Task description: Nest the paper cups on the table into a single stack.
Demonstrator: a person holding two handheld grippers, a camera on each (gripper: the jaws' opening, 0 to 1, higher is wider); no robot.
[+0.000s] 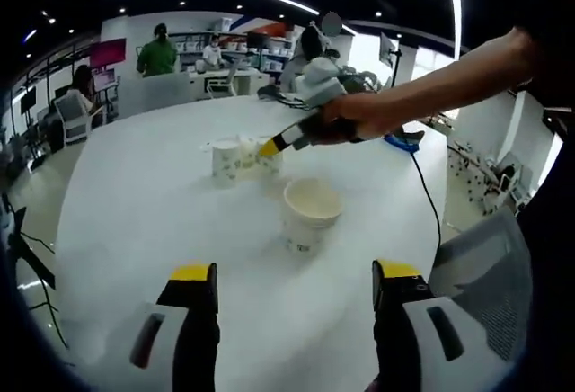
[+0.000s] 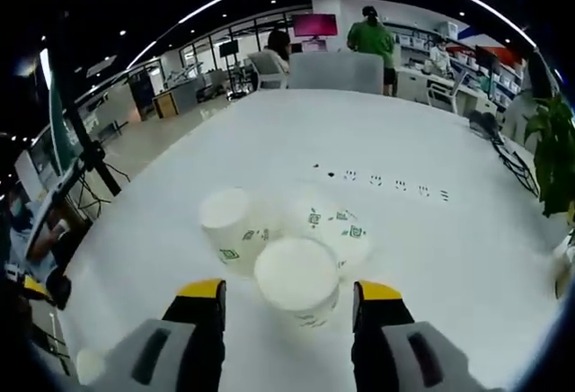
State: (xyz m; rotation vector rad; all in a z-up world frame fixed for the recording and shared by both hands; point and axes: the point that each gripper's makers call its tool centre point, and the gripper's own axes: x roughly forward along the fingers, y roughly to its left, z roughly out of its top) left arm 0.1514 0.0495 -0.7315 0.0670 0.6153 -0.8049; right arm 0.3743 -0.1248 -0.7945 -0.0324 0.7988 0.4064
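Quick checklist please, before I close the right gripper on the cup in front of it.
1. Right gripper open: ok.
2. Near cup centred ahead of its jaws: ok.
3. Neighbour cup clear of the jaws: cannot tell, it stands close.
4. Left gripper open, holding nothing: ok.
5. Lone cup upright, mouth up, ready to receive: ok.

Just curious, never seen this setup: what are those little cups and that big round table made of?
The cups look like thin matte white paper with small green printed marks. The table seems to be a smooth white laminate or painted top with a soft sheen; which one I can't tell.
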